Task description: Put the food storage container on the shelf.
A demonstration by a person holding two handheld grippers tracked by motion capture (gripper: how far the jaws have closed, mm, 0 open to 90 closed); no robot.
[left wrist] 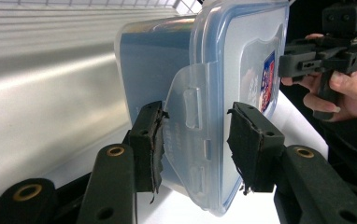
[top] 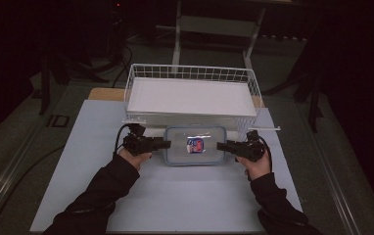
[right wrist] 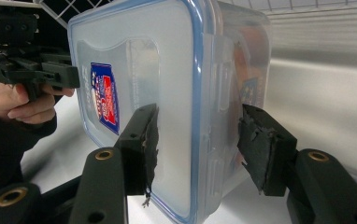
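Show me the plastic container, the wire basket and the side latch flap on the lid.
plastic container (top: 195,145): high view, middle of lid.
wire basket (top: 190,73): high view, far rim.
latch flap (left wrist: 189,116): left gripper view, flap's centre.

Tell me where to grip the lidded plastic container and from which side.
Grip the container at its two short ends, one gripper from each side. The left gripper already straddles a latch flap; the right gripper straddles the opposite lid edge.

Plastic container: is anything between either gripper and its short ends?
Nothing visible. The left gripper and right gripper sit at opposite ends of the container, open jaws straddling each end. The wire basket stands just behind, not between.
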